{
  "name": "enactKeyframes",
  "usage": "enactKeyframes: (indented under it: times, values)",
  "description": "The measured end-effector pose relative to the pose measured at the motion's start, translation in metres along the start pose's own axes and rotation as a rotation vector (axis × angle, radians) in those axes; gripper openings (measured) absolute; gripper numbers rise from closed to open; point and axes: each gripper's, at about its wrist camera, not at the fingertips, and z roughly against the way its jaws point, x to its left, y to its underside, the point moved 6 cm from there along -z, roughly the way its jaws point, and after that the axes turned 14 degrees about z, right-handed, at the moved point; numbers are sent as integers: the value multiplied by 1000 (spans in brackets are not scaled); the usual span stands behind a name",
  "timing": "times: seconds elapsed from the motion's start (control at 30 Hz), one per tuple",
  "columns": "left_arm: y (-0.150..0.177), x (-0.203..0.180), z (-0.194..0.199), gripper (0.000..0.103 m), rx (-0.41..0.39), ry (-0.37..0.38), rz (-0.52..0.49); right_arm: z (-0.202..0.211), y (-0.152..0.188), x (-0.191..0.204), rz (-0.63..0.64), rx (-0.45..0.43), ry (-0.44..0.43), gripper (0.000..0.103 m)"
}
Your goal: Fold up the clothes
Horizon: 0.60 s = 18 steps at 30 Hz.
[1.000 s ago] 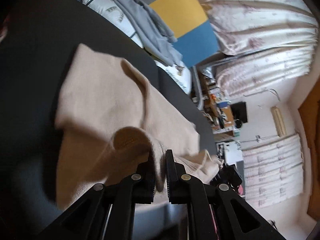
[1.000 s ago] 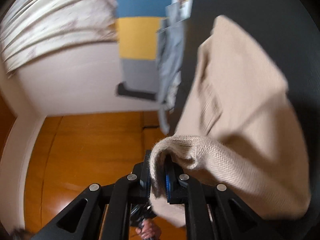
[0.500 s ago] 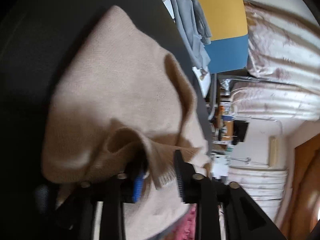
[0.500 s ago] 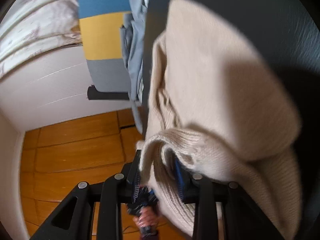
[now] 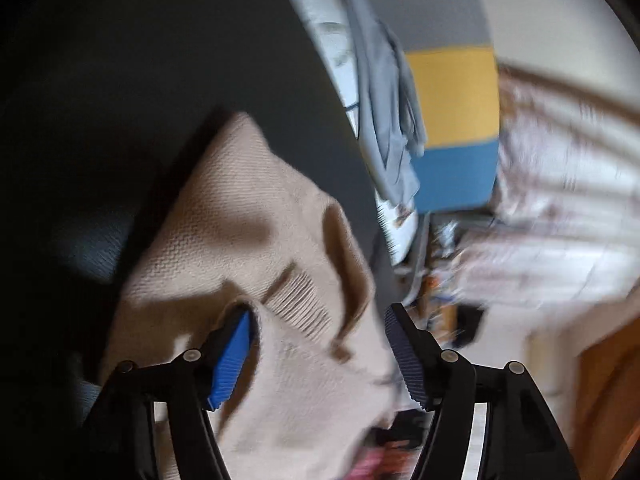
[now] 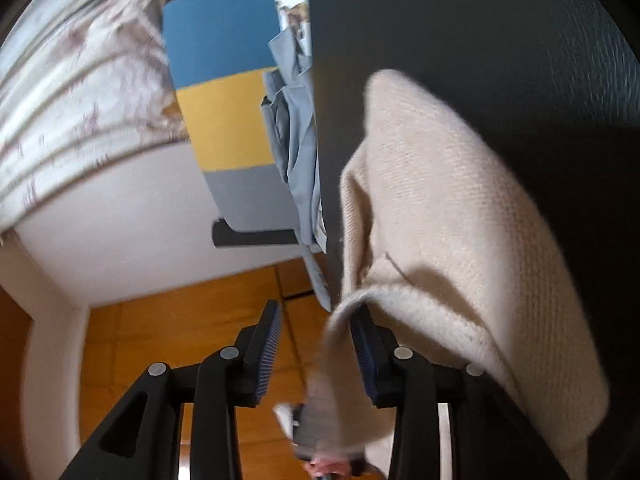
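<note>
Here I see both grippers spread wide. The beige sweater point(image 5: 256, 240) lies bunched on the dark desk point(image 5: 160, 60) near its edge; my left gripper point(image 5: 320, 344) straddles it, my right gripper point(image 6: 316, 344) has a fold over one finger.

Soft daylight comes through the curtains point(image 5: 560, 208), smeared by motion blur toward three o'clock. The beige sweater point(image 5: 248, 248) carries soft-edged shadows in its creases. Fisheye bending darkens every rim; the dark worktop point(image 6: 500, 32) shows faint sheen.
</note>
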Motion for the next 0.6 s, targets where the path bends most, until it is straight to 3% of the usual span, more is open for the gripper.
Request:
enactKeyframes:
  times: [0.07,0.17,0.27,0.37,0.47,0.6]
  values:
    - [8,-11,16,70,-67,-14,-126,11,4,12,83,0,47,38]
    - [14,-16,36,82,-102,24,-191,27,9,30,209,1,117,38]
    - [33,-16,43,82,-72,14,-264,27,26,43,303,89,180,38]
    - [55,0,29,83,-19,-94,-327,24,41,34,331,163,271,38]
    - [73,9,15,83,-12,-185,-374,26,36,32,439,95,415,38]
    - [79,23,7,82,-33,-277,-414,32,41,20,520,116,488,38]
